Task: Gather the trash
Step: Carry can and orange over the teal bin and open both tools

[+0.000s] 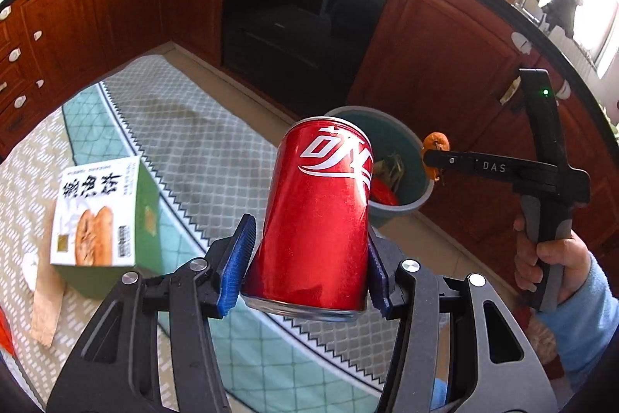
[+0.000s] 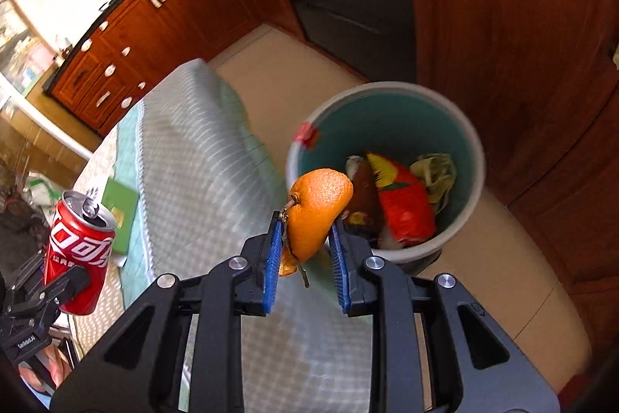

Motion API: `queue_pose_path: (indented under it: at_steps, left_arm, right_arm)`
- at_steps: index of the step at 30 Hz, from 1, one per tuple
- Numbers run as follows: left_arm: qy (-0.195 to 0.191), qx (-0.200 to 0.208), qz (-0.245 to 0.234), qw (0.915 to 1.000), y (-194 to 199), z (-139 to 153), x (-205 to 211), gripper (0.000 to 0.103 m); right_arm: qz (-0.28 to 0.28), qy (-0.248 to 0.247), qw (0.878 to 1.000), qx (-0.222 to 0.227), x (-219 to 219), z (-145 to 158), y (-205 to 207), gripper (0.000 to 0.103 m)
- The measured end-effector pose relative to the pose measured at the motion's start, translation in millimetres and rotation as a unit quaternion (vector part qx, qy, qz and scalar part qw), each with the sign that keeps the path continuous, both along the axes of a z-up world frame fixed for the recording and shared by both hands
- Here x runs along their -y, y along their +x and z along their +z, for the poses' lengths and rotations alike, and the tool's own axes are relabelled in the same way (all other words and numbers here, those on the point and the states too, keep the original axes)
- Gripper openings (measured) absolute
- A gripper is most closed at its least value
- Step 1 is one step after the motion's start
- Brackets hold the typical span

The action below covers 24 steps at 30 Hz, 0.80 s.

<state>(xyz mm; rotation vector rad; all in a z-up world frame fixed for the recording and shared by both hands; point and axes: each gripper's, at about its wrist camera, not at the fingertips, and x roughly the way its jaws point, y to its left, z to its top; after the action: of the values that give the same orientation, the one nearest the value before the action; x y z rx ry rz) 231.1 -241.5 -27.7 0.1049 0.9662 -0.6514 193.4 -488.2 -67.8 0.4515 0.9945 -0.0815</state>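
1. Left gripper (image 1: 309, 258) clamps the red aluminium drinks can (image 1: 321, 219) by its sides; rigid but dentable, light, slippery.
2. Right gripper (image 2: 305, 258) pinches a soft orange peel (image 2: 315, 209) at its lower part.
3. Teal round plastic bin (image 2: 470, 142) sits just beyond it.
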Motion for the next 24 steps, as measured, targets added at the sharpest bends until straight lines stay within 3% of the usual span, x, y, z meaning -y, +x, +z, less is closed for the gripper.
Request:
queue_pose_path:
  at_steps: [10, 15, 17, 19, 24]
  left_arm:
    - [0.013, -0.032, -0.041, 0.9985, 38, -26, 83, 0.053]
    - [0.027, -0.039, -0.057, 0.9972, 53, -38, 116, 0.053]
    - [0.033, -0.04, -0.063, 0.9966, 57, -42, 128, 0.053]
    - [0.038, -0.042, -0.068, 0.9961, 60, -47, 139, 0.053]
    - [0.046, -0.05, -0.079, 0.9946, 66, -58, 162, 0.053]
  right_arm:
    - [-0.024, 0.023, 0.998, -0.046, 59, -40, 27, 0.024]
    - [-0.028, 0.033, 0.997, -0.06, 74, -57, 35, 0.031]
    - [-0.031, 0.043, 0.997, -0.059, 79, -61, 37, 0.039]
    - [-0.036, 0.044, 0.997, -0.053, 82, -60, 36, 0.058]
    - [-0.045, 0.055, 0.996, -0.045, 89, -57, 34, 0.069]
